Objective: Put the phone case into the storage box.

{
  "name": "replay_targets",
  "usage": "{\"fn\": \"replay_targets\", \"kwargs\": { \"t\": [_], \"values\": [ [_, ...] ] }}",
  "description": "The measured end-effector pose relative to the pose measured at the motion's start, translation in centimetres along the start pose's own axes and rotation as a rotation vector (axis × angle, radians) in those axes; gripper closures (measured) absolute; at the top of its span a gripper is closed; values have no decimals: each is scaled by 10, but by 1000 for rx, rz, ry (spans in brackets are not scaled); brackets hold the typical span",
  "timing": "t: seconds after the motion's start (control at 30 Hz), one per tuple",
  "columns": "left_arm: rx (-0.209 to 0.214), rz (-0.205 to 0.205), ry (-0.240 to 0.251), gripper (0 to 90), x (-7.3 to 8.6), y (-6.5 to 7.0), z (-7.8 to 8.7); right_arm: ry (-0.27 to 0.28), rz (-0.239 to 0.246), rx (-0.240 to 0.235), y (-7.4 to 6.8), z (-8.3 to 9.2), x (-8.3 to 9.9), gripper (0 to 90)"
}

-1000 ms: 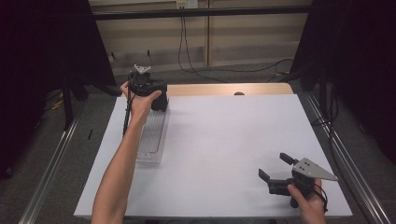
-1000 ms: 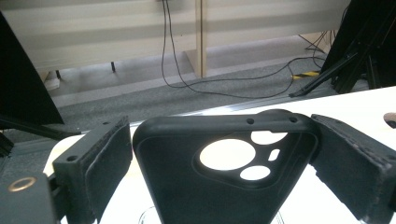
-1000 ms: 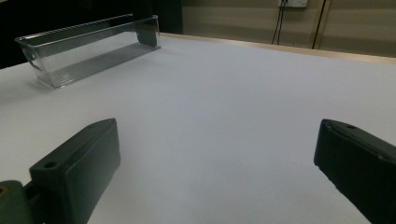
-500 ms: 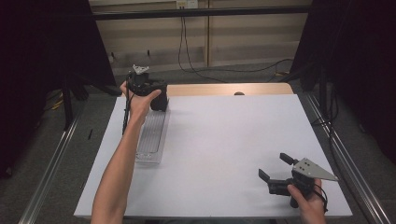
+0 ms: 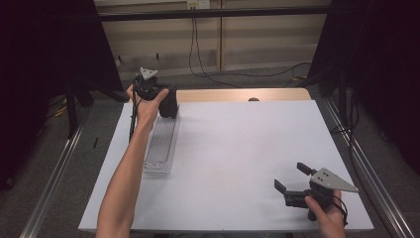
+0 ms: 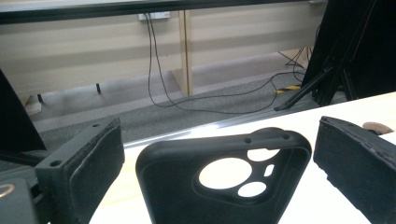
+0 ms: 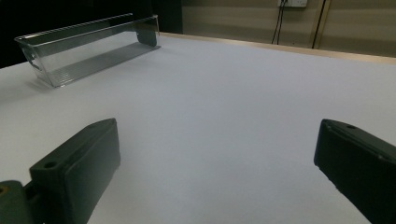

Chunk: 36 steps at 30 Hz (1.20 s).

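Case (image 5: pixel 168 103) stands upright at the far end of the clear tray (image 5: pixel 161 148), high view, with the left gripper (image 5: pixel 161 96) right on it. Right gripper (image 5: pixel 292 181) sits well apart near the front right corner of the table (image 5: pixel 237 148), jaws spread, holding nothing.

Left gripper view: black phone case (image 6: pixel 224 182) between the jaws, gaps on both sides, so released, not gripping. Best to centre the case before closing, squeeze its side walls, not the camera cutouts.

Right gripper view: open jaws over bare table; tray (image 7: pixel 88 49) far off left. It could steady the tray if the case drags.
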<state>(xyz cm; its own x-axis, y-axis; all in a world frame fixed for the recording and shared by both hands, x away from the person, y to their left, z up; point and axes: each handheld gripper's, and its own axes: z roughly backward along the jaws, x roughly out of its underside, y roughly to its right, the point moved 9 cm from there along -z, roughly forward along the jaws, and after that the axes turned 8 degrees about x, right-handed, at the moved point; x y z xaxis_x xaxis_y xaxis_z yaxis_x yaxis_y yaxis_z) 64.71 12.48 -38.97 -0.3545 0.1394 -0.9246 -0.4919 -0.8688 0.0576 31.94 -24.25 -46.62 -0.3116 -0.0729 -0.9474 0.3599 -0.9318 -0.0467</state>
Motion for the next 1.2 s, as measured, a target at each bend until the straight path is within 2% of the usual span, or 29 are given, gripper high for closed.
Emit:
{"fn": "replay_targets", "kwargs": {
  "t": [0.2, 0.37, 0.5, 0.73, 0.77, 0.87, 0.97, 1.2],
  "values": [
    [23, -6, 57, 21, -11, 6, 4, -3, 2, -2, -1, -1, 0, 0],
    [37, -1, 74, 23, -14, 2, 9, 1, 5, -1, 0, 0, 0, 0],
    [67, 28, 90, 21, -14, -4, 13, 2, 1, -1, 0, 0, 0, 0],
    [92, 0, 141, 21, -17, -6, 23, 1, 1, 1, 0, -1, 0, 0],
    [90, -11, 137, 22, -17, -7, 24, 1, 2, 1, 0, -1, 0, 0],
    [100, -10, 156, 24, -17, -6, 27, 3, 2, 3, 0, -1, 0, 0],
    [98, -33, 155, 24, -17, -5, 30, 2, 3, 6, 1, -1, 0, 0],
    [104, -24, 180, 24, -19, -6, 39, 5, 1, 10, 2, 0, -1, 0]
  ]
}}
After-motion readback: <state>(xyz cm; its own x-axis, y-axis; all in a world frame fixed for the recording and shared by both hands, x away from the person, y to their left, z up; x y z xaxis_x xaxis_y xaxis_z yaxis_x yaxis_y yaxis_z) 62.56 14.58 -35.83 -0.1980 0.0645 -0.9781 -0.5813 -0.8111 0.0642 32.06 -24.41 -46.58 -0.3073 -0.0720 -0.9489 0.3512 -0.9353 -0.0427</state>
